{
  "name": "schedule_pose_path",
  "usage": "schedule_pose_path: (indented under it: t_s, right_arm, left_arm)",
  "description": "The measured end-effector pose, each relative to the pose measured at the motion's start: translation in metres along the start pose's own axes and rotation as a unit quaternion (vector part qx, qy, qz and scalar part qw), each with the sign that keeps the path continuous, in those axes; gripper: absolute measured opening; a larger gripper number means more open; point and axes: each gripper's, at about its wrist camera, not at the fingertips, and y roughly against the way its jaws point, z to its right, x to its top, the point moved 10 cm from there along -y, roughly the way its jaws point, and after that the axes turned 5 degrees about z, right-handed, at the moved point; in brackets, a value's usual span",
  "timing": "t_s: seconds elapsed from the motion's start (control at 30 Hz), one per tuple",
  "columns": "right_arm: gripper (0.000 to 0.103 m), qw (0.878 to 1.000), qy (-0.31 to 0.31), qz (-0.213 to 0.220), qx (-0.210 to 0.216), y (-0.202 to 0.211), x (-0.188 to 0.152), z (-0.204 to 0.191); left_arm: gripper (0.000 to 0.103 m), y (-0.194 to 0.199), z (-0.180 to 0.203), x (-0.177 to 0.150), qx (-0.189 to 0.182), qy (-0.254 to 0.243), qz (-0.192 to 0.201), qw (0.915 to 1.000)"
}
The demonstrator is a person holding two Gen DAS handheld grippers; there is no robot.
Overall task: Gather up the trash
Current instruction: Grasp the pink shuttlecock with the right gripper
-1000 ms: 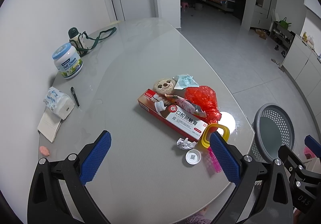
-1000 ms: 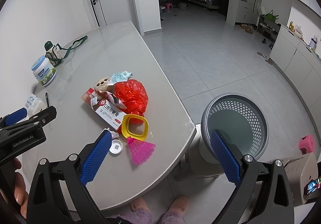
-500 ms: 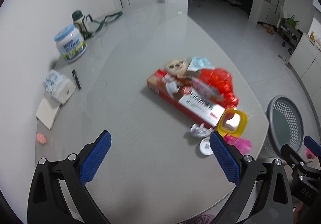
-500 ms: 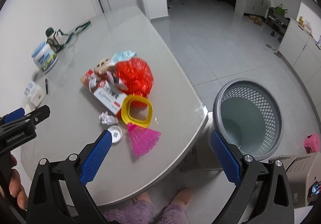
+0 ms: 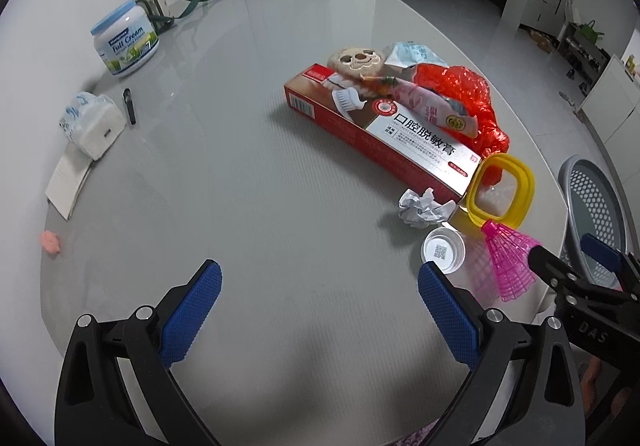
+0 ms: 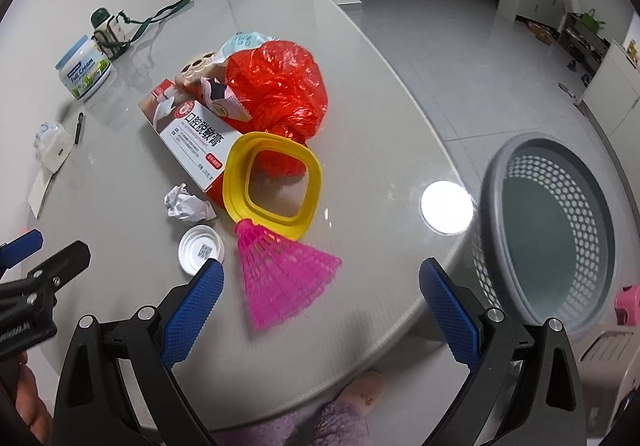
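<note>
A pile of trash lies near the grey table's right edge: a red toothpaste box [image 5: 384, 134] [image 6: 192, 138], a red plastic bag [image 5: 468, 94] [image 6: 280, 90], a yellow ring lid [image 5: 504, 190] [image 6: 272, 186], a crumpled paper ball [image 5: 424, 206] [image 6: 186, 204], a white cap [image 5: 442, 250] [image 6: 200, 252] and a pink plastic shuttlecock [image 5: 510, 258] [image 6: 282, 282]. My right gripper [image 6: 320, 298] is open just above the shuttlecock. My left gripper [image 5: 320, 306] is open over bare table, left of the cap. A grey mesh bin [image 6: 556, 230] [image 5: 596, 214] stands on the floor beside the table.
At the table's far left stand a milk-powder tub [image 5: 126, 40], a green flask with strap [image 5: 154, 0], a tissue pack [image 5: 94, 124], a pen [image 5: 129, 106] and a notepad [image 5: 68, 182]. A small pink lump [image 5: 51, 242] lies near the left edge. A person's slippered feet [image 6: 360, 398] show below.
Both grippers have moved down and forward toward the trash pile, which now looks larger and closer. Both stayed open and nothing was grasped.
</note>
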Motion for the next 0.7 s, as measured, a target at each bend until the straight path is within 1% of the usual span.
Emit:
schedule_pose_path:
  t_s: [0.23, 0.37, 0.43, 0.5, 0.6, 0.7]
  right_arm:
    - [0.093, 0.999, 0.042, -0.017, -0.001, -0.033, -0.001, -0.007]
    - [0.093, 0.998, 0.066, -0.019, -0.002, -0.039, -0.004, -0.011]
    - [0.082, 0.997, 0.074, -0.020, 0.004, -0.041, -0.006, -0.013]
    - [0.062, 0.996, 0.081, -0.033, 0.009, -0.044, -0.011, -0.016]
    - [0.057, 0.996, 0.087, -0.029, 0.018, -0.044, -0.014, -0.019]
    - [0.054, 0.995, 0.087, -0.023, 0.033, -0.037, -0.016, -0.022]
  left_arm:
    - [0.097, -0.014, 0.004, -0.009, 0.002, 0.013, -0.005, 0.9999]
    - [0.097, -0.018, 0.006, -0.014, 0.002, 0.018, -0.008, 0.9998]
    - [0.097, -0.020, 0.009, -0.016, 0.001, 0.019, -0.010, 0.9998]
    - [0.097, -0.021, 0.011, -0.018, 0.000, 0.020, -0.011, 0.9997]
    - [0.097, -0.024, 0.016, -0.021, -0.005, 0.022, -0.015, 0.9996]
    - [0.097, -0.025, 0.022, -0.022, -0.010, 0.024, -0.015, 0.9996]
